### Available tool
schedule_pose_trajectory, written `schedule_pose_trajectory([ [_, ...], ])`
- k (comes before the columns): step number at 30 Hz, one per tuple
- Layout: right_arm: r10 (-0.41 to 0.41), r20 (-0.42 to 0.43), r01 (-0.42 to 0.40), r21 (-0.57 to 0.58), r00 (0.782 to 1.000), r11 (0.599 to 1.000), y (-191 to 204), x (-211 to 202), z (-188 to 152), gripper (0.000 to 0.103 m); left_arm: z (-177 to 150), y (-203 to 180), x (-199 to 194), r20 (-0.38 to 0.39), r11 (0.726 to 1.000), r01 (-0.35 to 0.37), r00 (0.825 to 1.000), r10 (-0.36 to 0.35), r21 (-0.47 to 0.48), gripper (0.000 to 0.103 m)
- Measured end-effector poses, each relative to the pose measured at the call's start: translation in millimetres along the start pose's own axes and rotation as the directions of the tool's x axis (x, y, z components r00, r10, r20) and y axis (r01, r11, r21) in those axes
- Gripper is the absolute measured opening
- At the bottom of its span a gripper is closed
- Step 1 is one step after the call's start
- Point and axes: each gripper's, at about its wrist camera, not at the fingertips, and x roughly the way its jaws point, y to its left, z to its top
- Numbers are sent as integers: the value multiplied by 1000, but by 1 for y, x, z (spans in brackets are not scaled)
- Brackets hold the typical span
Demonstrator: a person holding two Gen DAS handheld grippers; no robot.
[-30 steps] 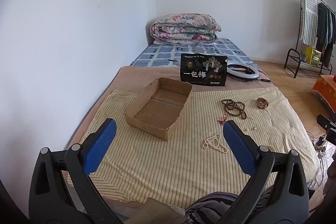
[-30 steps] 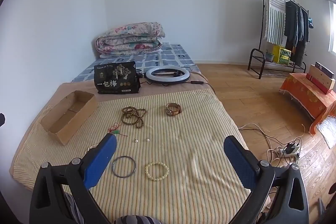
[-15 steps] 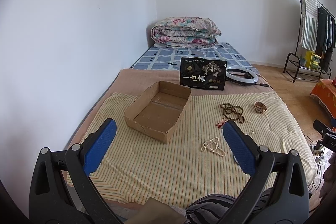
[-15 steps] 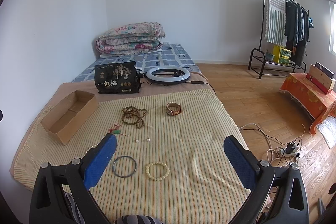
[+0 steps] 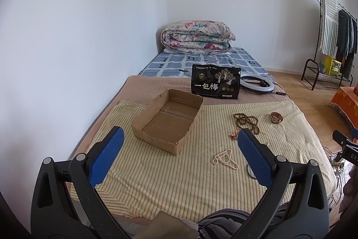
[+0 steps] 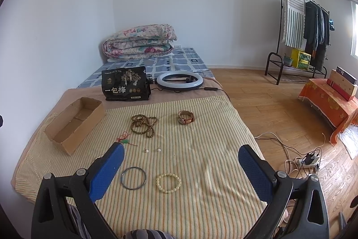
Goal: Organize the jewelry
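An empty cardboard box [image 5: 167, 120] [image 6: 75, 124] sits on the striped cloth at the left. Jewelry lies scattered to its right: brown prayer beads [image 6: 143, 124] [image 5: 246, 121], a watch [image 6: 185, 117] [image 5: 276, 117], a red cord with a green charm [image 6: 124, 140], two loose pearls [image 6: 147, 151], a dark bangle [image 6: 133, 177], a cream bead bracelet [image 6: 168, 180] and a pearl necklace [image 5: 224, 159]. My left gripper [image 5: 180, 145] hangs open above the near edge, in front of the box. My right gripper [image 6: 181, 162] is open too, above the bangle and bracelet. Neither holds anything.
A black snack bag [image 6: 125, 86] and a ring light [image 6: 180, 81] stand behind the cloth, with a folded quilt [image 6: 139, 41] at the bed's head. A wall runs along the left. On the right are wooden floor, cables [image 6: 306, 159], a clothes rack [image 6: 302, 21] and an orange-covered stand [image 6: 331, 102].
Both views have drifted back and up a little, so the box and jewelry sit slightly lower and farther off. Nothing on the cloth has moved; both grippers stay open.
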Motion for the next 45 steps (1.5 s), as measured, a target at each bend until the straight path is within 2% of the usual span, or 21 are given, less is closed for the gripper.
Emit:
schedule_pose_trajectory([
  [45,1,-22,-1,-6,1000,1000,2,4,0,103,1,0,0,-6,1000,10,1000,-10,0,103],
])
